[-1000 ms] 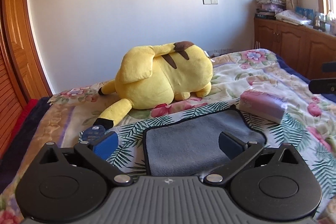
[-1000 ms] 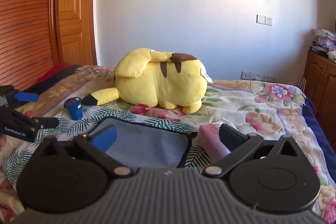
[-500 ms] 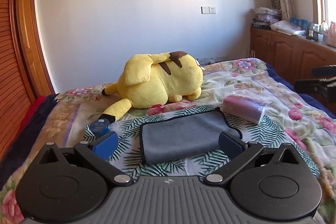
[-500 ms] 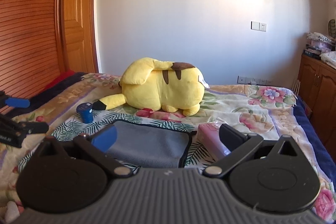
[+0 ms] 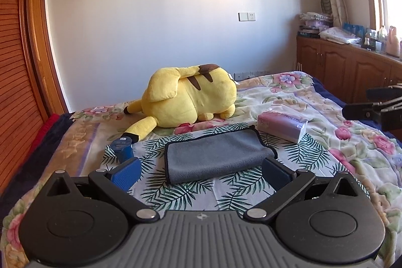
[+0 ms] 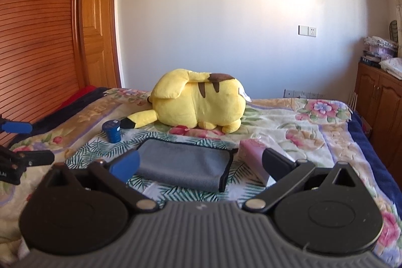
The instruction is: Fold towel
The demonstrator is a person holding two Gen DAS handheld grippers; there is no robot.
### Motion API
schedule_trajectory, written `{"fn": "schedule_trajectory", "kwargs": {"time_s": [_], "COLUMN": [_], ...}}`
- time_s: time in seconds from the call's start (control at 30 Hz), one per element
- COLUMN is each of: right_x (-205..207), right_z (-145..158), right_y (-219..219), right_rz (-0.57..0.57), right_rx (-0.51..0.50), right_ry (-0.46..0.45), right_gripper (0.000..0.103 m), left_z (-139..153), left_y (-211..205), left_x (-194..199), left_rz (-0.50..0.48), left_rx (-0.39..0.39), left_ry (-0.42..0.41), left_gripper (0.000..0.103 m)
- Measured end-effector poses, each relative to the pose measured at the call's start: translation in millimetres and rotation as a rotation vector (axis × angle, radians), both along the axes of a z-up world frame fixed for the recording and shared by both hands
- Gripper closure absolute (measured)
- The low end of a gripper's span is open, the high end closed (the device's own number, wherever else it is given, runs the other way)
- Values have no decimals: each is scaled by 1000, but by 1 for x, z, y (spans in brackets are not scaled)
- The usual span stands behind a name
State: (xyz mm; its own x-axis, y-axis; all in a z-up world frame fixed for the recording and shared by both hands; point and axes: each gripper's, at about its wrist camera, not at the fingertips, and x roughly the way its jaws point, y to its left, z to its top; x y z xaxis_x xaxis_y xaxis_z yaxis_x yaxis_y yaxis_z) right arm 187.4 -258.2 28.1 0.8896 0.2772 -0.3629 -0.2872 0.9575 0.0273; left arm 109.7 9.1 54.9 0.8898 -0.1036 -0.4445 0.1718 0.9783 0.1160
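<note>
A grey towel [image 5: 216,155] with a dark border lies folded flat on the flowered bedspread, in front of the yellow plush. It also shows in the right wrist view [image 6: 186,165]. My left gripper [image 5: 201,173] is open and empty, held back from the towel's near edge. My right gripper [image 6: 201,163] is open and empty, also short of the towel. The right gripper shows at the right edge of the left wrist view [image 5: 377,104], and the left gripper at the left edge of the right wrist view [image 6: 17,155].
A yellow plush toy [image 5: 188,98] lies behind the towel. A pink tissue pack [image 5: 282,126] sits right of the towel, a small blue can [image 5: 123,147] left of it. A wooden wardrobe [image 6: 37,29] stands at left, wooden cabinets [image 5: 351,72] at right.
Both grippers have pulled back and up from the towel, which now looks smaller and farther away. The towel has not moved.
</note>
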Motion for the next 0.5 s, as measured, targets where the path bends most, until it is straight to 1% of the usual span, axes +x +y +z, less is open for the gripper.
{"fn": "schedule_trajectory", "kwargs": {"time_s": [0.23,0.37,0.5], "right_x": [-18,-26,-31], "right_z": [-13,-21,-30], "right_y": [-1,-5,-10], "right_rz": [0,-10,-24], "right_rx": [4,1,-1], "right_ry": [20,29,38], "right_gripper": [0,0,0], "left_z": [-15,-25,-36], "left_y": [-4,-8,-11], "left_x": [-18,-27,-33], "left_rz": [-9,-1,18], "left_rx": [-33,-25,11], "left_ry": [33,43,56], "left_gripper": [16,16,16]}}
